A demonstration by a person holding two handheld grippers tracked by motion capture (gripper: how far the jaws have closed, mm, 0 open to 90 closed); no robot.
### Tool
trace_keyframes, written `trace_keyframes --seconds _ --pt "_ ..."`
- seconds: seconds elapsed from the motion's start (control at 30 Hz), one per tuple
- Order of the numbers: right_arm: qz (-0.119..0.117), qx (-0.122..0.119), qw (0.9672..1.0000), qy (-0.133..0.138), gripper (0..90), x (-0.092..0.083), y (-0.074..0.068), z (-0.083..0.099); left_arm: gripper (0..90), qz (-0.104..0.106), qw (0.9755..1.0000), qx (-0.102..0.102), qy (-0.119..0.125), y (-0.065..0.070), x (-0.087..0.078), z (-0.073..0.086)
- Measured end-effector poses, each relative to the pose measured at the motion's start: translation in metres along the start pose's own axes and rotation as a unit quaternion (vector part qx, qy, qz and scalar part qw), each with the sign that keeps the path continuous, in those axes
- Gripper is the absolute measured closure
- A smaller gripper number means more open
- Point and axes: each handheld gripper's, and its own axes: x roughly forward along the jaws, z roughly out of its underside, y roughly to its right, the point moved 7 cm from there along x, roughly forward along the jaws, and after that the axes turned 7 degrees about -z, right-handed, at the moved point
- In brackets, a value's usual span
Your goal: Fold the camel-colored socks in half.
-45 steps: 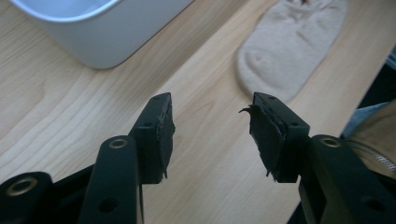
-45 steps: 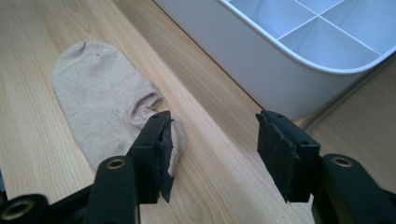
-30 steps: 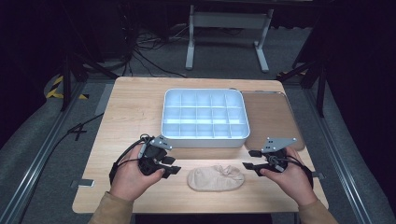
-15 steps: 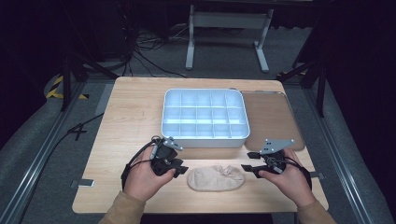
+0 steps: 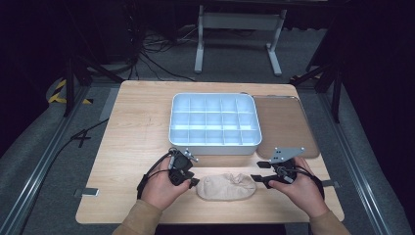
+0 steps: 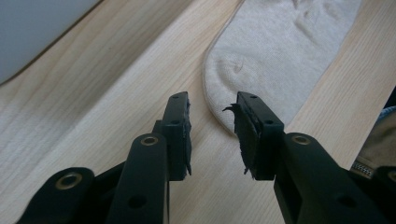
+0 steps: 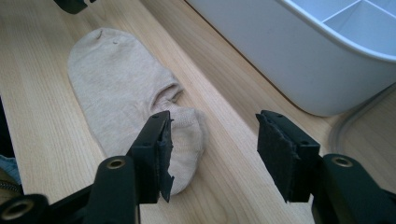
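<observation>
A beige ankle sock [image 5: 226,186] lies flat near the table's front edge, between my two grippers. My left gripper [image 5: 193,181] sits at the sock's left end, open, its jaws just short of the sock's toe [image 6: 243,84]. My right gripper [image 5: 255,178] hovers at the sock's right end, open wide, its left jaw over the sock's cuff end [image 7: 187,135]. Nothing is between either pair of jaws.
A white tray [image 5: 214,143] divided into several compartments stands just behind the sock; its wall [image 7: 280,51] is close to my right gripper. A brown flat lid [image 5: 286,125] lies to the tray's right. The wooden table [image 5: 132,127] has free room at the left.
My left gripper has moved right, up to the sock's left end. My right gripper has barely moved.
</observation>
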Motion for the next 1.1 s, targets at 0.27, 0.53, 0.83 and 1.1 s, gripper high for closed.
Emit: trace_keyframes --seconds 0.27,0.53,0.83,1.1 --pt "-0.001 -0.003 1.0000 -0.007 45.5 0.003 -0.002 0.001 64.6 -0.003 0.9999 -0.008 -0.009 0.007 0.011 0.000" --pt "-0.003 -0.007 0.9999 -0.011 45.5 0.006 -0.003 0.001 67.2 -0.007 0.9997 -0.010 -0.021 0.011 0.022 0.001" --pt "-0.005 -0.008 0.9998 -0.015 45.4 0.009 -0.005 0.002 68.2 -0.016 0.9995 0.003 -0.027 0.016 0.027 0.000" --pt "-0.008 -0.008 0.9998 -0.015 45.4 0.010 -0.005 0.002 68.0 -0.028 0.9992 0.012 -0.028 0.019 0.028 0.000"
